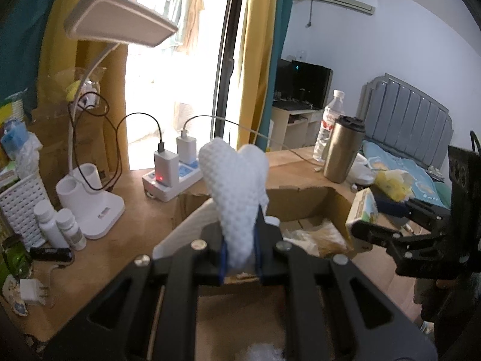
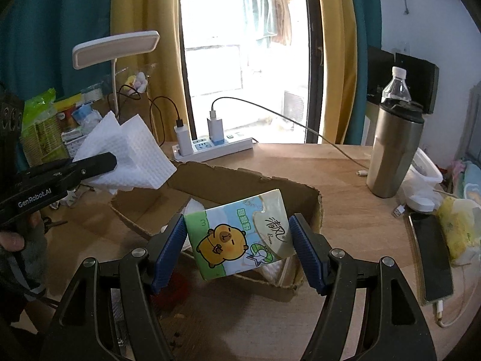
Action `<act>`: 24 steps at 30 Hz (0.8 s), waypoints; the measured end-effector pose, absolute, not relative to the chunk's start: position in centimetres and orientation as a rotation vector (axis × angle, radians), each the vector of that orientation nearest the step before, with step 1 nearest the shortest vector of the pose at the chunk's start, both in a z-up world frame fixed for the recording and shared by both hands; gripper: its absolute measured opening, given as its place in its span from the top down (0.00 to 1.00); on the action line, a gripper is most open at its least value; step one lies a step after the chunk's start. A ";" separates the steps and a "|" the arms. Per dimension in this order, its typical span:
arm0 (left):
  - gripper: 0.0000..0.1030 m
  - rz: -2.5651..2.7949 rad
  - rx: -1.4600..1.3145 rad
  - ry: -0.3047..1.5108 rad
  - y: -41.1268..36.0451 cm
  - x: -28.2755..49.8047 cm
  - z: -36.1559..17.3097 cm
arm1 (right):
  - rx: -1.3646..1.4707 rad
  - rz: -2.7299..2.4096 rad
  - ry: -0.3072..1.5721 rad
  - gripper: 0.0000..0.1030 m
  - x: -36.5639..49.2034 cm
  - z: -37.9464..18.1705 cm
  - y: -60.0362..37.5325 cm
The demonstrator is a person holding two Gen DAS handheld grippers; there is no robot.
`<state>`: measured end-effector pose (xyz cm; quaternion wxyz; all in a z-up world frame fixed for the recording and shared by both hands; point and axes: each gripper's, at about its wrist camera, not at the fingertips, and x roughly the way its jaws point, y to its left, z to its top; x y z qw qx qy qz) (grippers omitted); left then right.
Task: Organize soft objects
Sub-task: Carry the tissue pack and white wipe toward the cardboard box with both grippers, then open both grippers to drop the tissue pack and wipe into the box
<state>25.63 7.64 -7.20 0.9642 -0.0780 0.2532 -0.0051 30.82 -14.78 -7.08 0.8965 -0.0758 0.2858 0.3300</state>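
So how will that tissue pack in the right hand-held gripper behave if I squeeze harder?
The tissue pack looks soft: film wrapper, so it probably dents rather than resists. The right hand-held gripper grips only its side edges and it sits tilted, so it may twist. It seems light and unlikely to break.

I see a wooden worktop (image 2: 270, 162) carrying an open cardboard box (image 2: 312, 204) at centre, a power strip (image 2: 210, 147) at twelve o'clock, a steel tumbler (image 2: 393, 153) at two, a phone (image 2: 433, 261) at four.
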 end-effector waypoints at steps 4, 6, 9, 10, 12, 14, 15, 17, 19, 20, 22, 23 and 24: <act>0.85 -0.013 -0.159 0.537 7.8 26.9 -8.0 | -0.154 0.692 0.599 0.29 31.9 -7.5 -14.3; 0.85 -0.017 -0.168 0.552 7.9 27.4 -8.4 | -0.152 0.695 0.599 0.29 32.4 -7.6 -14.1; 0.85 -0.020 -0.175 0.576 8.2 28.4 -9.1 | -0.146 0.691 0.598 0.29 33.3 -8.0 -13.9; 0.85 -0.019 -0.176 0.581 8.3 28.6 -9.3 | -0.146 0.689 0.598 0.29 33.6 -8.0 -13.9; 0.85 -0.020 -0.177 0.595 8.3 29.1 -9.6 | -0.145 0.684 0.598 0.29 34.2 -8.3 -13.7; 0.85 -0.027 -0.184 0.619 8.2 29.7 -10.2 | -0.141 0.684 0.604 0.29 34.9 -8.4 -13.6; 0.84 -0.032 -0.184 0.631 8.0 30.0 -10.5 | -0.140 0.683 0.606 0.29 35.2 -8.4 -13.5; 0.84 -0.028 -0.184 0.663 7.8 30.6 -11.2 | -0.137 0.681 0.607 0.29 35.7 -8.4 -13.4; 0.82 -0.028 -0.183 0.690 7.5 31.0 -11.6 | -0.146 0.670 0.603 0.29 36.1 -8.5 -13.2; 0.81 -0.025 -0.180 0.696 7.4 31.1 -11.8 | -0.149 0.668 0.602 0.29 36.2 -8.5 -13.1; 0.79 -0.020 -0.175 0.708 7.3 31.2 -12.0 | -0.147 0.669 0.606 0.29 36.6 -8.7 -13.0; 0.79 -0.021 -0.174 0.712 7.3 31.2 -12.1 | -0.146 0.667 0.608 0.29 36.7 -8.9 -12.9; 0.78 -0.020 -0.171 0.714 7.3 31.3 -12.1 | -0.145 0.664 0.610 0.29 36.9 -9.0 -12.9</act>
